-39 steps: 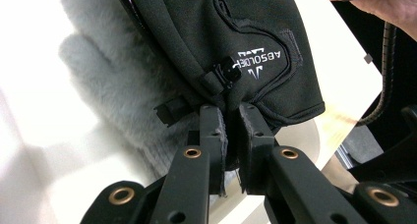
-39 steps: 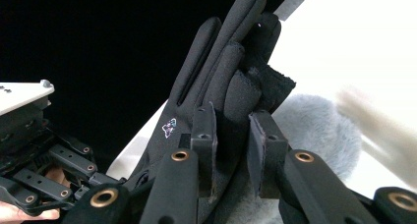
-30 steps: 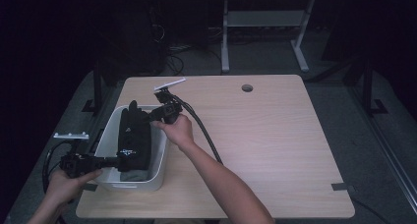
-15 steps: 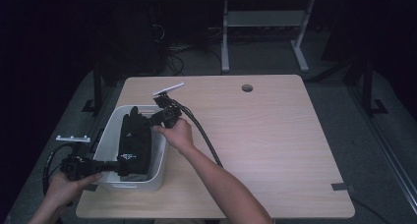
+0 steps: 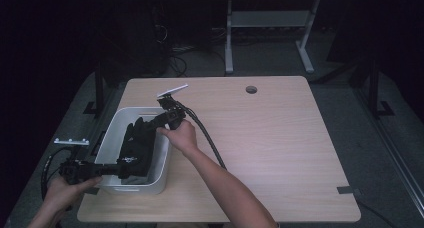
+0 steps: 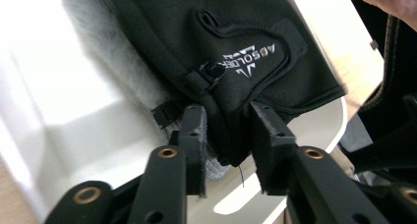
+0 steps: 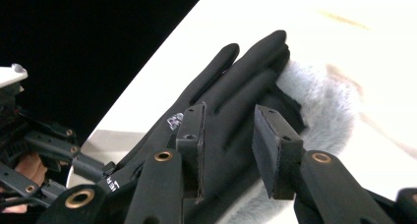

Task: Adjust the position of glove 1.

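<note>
Worktop [image 5: 280, 153]: pale wood, rectangular, with a round cable hole [image 5: 251, 89] near its far edge. A white bin stands at its near left corner.

Bin [image 5: 161, 164]: white plastic, rectangular, with rounded corners. It holds the gloves.

Gloves [image 5: 136, 148]: black fabric, lying lengthwise in the bin, fingers toward the far end and cuffs toward the near end. A white printed logo [image 6: 248, 63] sits on the back of the upper one, beside a small black clip [image 6: 212, 72]. Grey fleece lining [image 7: 319, 94] shows along one side of the stack.

Left tongs [image 6: 228, 135]: black, held in the person's left hand [image 5: 62, 190] at the near left of the bin, reaching over its near end. The jaws have just been opening. They now stand spread to either side of the glove cuff, which bulges between them; the pads look slack on it, not pinching. A cable [image 5: 47, 165] loops from them off the worktop's edge.

Right tongs [image 7: 227, 135]: black, held in the person's right hand [image 5: 181, 136] at the far right of the bin, pointing down at the glove fingers. The jaws have just been opening. They stand spread above the black fingers of the glove, and no pad is seen pressing on the fabric. A thick cable [image 5: 207, 140] trails across the worktop alongside the forearm.
</note>
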`<act>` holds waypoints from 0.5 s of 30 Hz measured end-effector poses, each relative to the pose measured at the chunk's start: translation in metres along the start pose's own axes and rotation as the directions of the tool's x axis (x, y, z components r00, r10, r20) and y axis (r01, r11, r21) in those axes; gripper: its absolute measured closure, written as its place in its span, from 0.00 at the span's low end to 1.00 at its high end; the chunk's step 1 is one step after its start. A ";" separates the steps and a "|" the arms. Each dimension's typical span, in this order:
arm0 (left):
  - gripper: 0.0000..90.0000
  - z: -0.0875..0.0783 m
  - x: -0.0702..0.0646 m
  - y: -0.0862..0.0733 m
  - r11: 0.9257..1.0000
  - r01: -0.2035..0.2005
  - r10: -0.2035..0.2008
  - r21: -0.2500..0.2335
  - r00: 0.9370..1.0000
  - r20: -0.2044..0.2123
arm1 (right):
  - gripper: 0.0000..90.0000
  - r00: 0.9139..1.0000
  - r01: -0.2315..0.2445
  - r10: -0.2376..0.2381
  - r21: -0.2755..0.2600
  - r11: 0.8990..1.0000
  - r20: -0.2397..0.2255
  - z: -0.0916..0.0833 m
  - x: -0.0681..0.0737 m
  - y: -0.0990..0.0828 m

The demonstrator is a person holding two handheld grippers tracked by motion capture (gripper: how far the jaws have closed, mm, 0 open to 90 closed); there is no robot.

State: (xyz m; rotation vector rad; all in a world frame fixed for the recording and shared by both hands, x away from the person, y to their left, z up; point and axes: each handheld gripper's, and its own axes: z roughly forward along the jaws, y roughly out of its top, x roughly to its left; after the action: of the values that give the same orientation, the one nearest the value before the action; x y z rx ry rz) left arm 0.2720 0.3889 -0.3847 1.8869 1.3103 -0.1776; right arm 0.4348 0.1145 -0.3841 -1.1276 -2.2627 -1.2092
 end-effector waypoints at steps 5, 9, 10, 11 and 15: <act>0.71 -0.003 -0.003 0.004 1.000 -0.012 0.012 -0.010 1.000 -0.017 | 0.72 1.000 -0.003 0.003 -0.010 1.000 -0.002 -0.006 0.000 0.001; 0.71 -0.005 -0.004 0.006 1.000 -0.012 0.012 -0.020 1.000 -0.017 | 0.71 1.000 0.004 -0.004 -0.020 1.000 -0.004 -0.011 0.000 0.002; 0.71 -0.006 -0.004 0.007 1.000 -0.013 0.012 -0.026 1.000 -0.013 | 0.70 1.000 0.004 -0.004 -0.025 1.000 -0.003 -0.013 0.000 0.002; 0.71 -0.007 -0.004 0.008 1.000 -0.015 0.015 -0.027 1.000 -0.015 | 0.70 1.000 0.001 -0.001 -0.029 1.000 -0.004 -0.015 0.000 0.002; 0.71 -0.009 -0.007 0.011 0.999 -0.027 0.026 -0.037 0.999 -0.022 | 0.69 1.000 0.011 -0.012 -0.041 0.999 -0.006 -0.022 -0.001 0.002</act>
State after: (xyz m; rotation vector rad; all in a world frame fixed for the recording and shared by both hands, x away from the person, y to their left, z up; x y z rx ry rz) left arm 0.2755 0.3883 -0.3694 1.8786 1.2938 -0.1192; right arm 0.4358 0.0973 -0.3709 -1.1256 -2.2529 -1.2666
